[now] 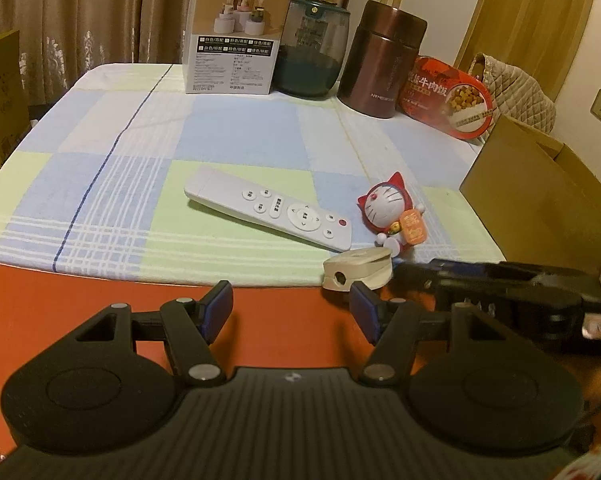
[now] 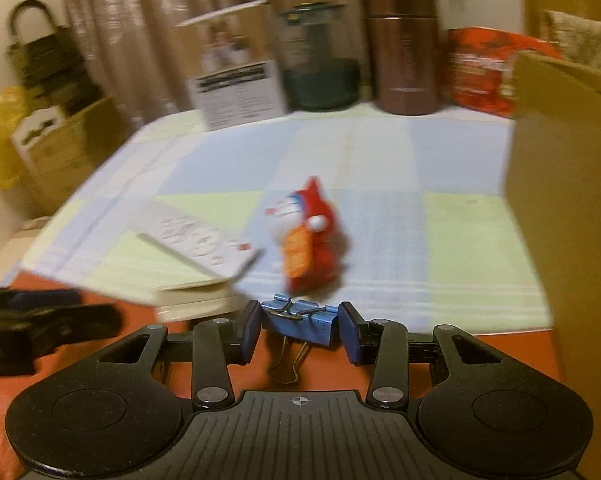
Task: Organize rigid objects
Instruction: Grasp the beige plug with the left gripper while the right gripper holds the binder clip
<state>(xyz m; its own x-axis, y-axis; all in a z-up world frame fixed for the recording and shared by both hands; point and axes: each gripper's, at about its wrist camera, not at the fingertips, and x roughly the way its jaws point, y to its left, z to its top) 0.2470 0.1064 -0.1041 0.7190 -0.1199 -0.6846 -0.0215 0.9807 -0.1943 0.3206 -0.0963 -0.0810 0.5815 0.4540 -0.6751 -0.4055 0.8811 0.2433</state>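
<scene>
A white remote (image 1: pixel 266 207) lies on the checked cloth, and a red Doraemon figure (image 1: pixel 392 210) lies to its right. A cream pencil sharpener (image 1: pixel 356 270) sits at the cloth's near edge. My left gripper (image 1: pixel 290 312) is open and empty over the red surface (image 1: pixel 100 292). My right gripper (image 2: pixel 298 332) has its blue pads (image 2: pixel 350 336) on both sides of a blue binder clip (image 2: pixel 300 320); the view is blurred. The remote (image 2: pixel 196 240), figure (image 2: pixel 308 236) and sharpener (image 2: pixel 196 300) lie beyond it. The right gripper also shows in the left wrist view (image 1: pixel 500 284).
At the table's back stand a white box (image 1: pixel 236 36), a green jar (image 1: pixel 312 48), a brown flask (image 1: pixel 384 60) and a red food package (image 1: pixel 448 96). An open cardboard box (image 1: pixel 540 188) stands at the right edge. More cartons (image 2: pixel 56 148) stand at the left.
</scene>
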